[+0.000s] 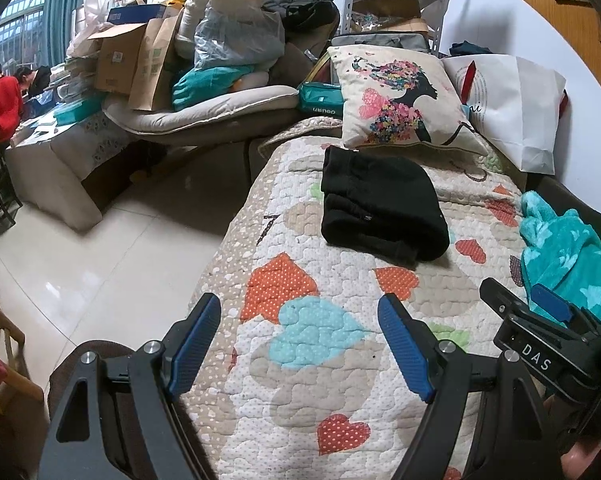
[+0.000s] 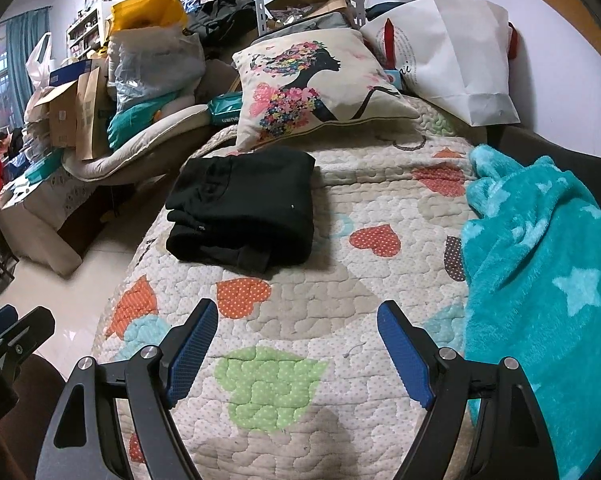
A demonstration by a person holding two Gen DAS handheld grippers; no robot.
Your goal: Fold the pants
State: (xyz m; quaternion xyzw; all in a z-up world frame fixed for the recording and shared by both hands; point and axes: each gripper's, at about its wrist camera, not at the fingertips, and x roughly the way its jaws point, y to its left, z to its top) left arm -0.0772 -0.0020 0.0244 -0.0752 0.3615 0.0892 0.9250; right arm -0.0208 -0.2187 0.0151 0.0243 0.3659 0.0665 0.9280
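The black pants (image 1: pixel 380 208) lie folded into a compact stack on the heart-patterned quilt (image 1: pixel 320 360), ahead of both grippers; they also show in the right wrist view (image 2: pixel 244 208). My left gripper (image 1: pixel 300 344) is open and empty, held above the quilt well short of the pants. My right gripper (image 2: pixel 298 352) is open and empty too, over the quilt (image 2: pixel 340 280) near its front. The right gripper's body shows at the right of the left wrist view (image 1: pixel 540 328).
A teal star-patterned fleece (image 2: pixel 540 264) lies at the quilt's right side. A printed cushion (image 2: pixel 312 80) and a white paper bag (image 2: pixel 452 56) stand behind the pants. Piled boxes and bags (image 1: pixel 188 52) sit at the left; tiled floor (image 1: pixel 100 248) lies beside the quilt.
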